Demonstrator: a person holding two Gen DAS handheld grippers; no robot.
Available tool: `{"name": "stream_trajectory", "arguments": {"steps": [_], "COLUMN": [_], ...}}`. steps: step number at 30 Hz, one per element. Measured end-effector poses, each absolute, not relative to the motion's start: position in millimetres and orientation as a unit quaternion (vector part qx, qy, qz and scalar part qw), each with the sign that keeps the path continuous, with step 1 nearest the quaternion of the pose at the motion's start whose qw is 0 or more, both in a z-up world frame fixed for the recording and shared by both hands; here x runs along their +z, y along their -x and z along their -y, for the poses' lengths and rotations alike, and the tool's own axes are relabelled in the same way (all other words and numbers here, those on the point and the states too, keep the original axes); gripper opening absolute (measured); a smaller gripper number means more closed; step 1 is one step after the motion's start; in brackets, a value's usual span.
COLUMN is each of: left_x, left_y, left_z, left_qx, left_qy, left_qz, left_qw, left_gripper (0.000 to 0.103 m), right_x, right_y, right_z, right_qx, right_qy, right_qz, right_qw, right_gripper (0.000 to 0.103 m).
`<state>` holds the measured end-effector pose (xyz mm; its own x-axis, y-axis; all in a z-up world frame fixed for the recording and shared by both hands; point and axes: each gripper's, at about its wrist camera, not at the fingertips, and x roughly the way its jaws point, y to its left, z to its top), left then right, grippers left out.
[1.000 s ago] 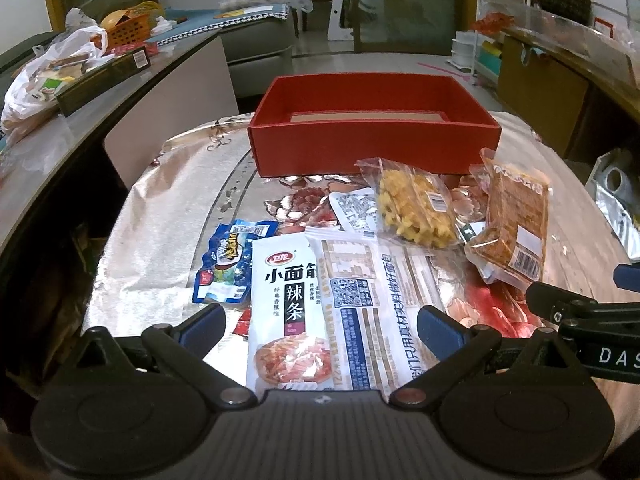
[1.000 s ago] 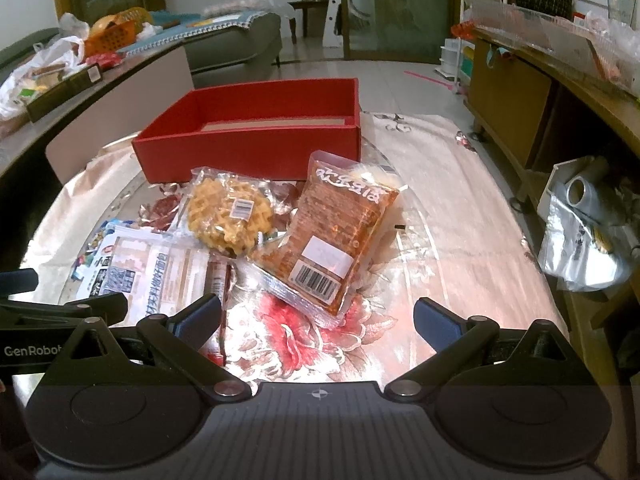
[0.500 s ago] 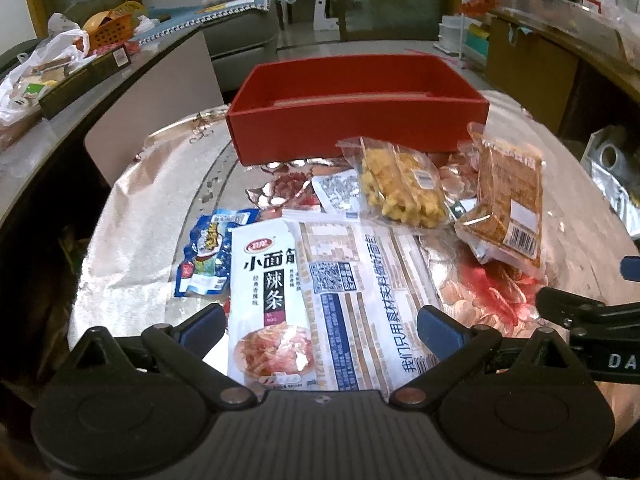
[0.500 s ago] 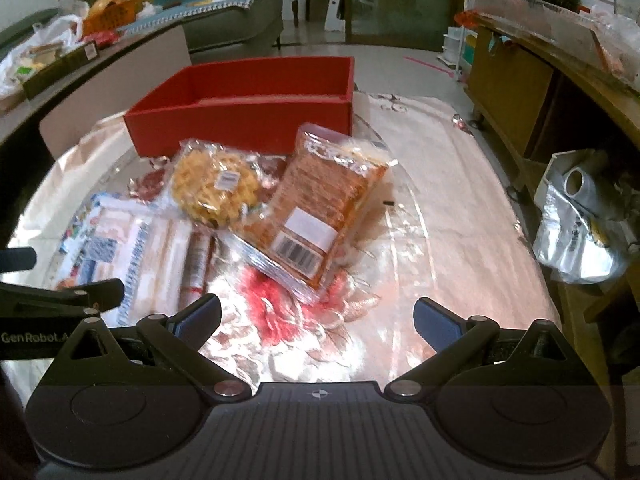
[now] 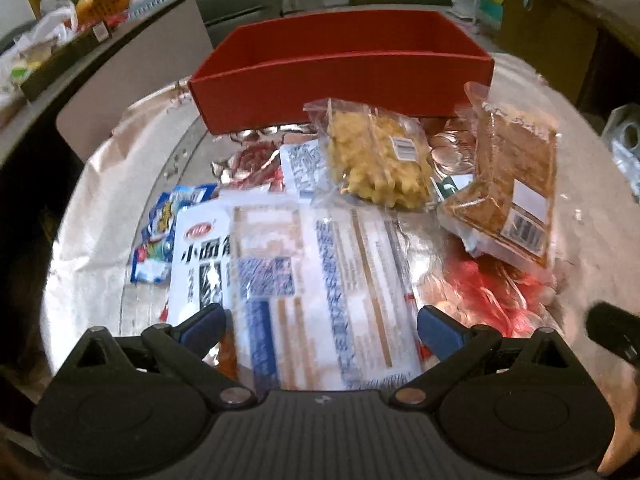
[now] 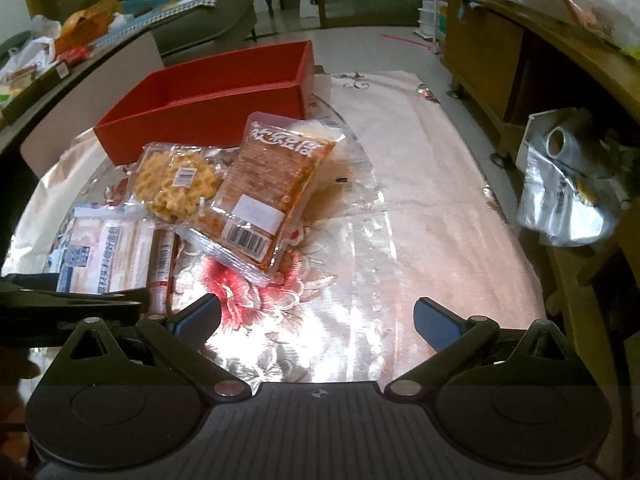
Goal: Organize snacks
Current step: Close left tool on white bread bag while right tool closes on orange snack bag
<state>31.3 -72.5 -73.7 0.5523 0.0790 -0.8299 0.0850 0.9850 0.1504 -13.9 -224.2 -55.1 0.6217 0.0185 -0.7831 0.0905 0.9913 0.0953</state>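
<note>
Step in hand: approach, nothing gripped. Your left gripper (image 5: 320,326) has jaws wide, empty, over the white noodle-snack packet (image 5: 320,280) at the tabletop's near edge. Your right gripper (image 6: 316,318): likewise wide, empty. Next: close on a packet, carry it to the red box (image 5: 340,76) at the far edge. Right side open.

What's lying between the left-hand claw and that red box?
In the left wrist view, the left gripper is open over a large white packet; beyond it a clear bag of yellow snacks lies before the red box.
</note>
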Motion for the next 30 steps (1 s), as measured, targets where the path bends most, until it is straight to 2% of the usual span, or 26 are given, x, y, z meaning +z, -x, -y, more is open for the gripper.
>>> {"name": "stream_trajectory", "arguments": {"steps": [6, 9, 11, 12, 18, 22, 30], "left_x": [-80.4, -78.0, -75.3, -73.4, -67.5, -67.6, -72.9], "left_y": [-40.8, -35.7, -32.3, -30.5, -26.7, -27.2, -25.3], "left_z": [75.9, 66.0, 59.2, 55.4, 33.5, 21.8, 22.3], "left_qx": [0.008, -0.008, -0.017, -0.019, -0.039, -0.045, -0.056], "left_qy": [-0.107, -0.103, -0.099, -0.094, -0.048, -0.024, -0.037], "left_qz": [-0.467, -0.464, -0.464, -0.465, -0.477, -0.481, -0.476], "left_qw": [0.878, 0.88, 0.88, 0.88, 0.877, 0.875, 0.877], "left_gripper": [0.097, 0.088, 0.072, 0.07, 0.067, 0.066, 0.067], "right_x": [-61.9, -74.9, -82.7, -86.3, -102.0, -104.9, -106.2], "right_y": [12.1, 7.3, 3.6, 1.4, -11.9, -12.5, -11.7], "right_z": [224.9, 217.3, 210.0, 205.4, 189.6, 196.6, 197.0], "right_qx": [-0.019, -0.014, -0.013, -0.014, -0.027, -0.036, -0.042], "right_qy": [-0.054, -0.035, -0.017, -0.005, 0.027, -0.015, -0.014], "right_qz": [-0.444, -0.466, -0.475, -0.477, -0.491, -0.483, -0.478], "right_qw": [0.894, 0.884, 0.88, 0.879, 0.87, 0.875, 0.877], "right_gripper": [0.103, 0.103, 0.103, 0.103, 0.103, 0.103, 0.103]}}
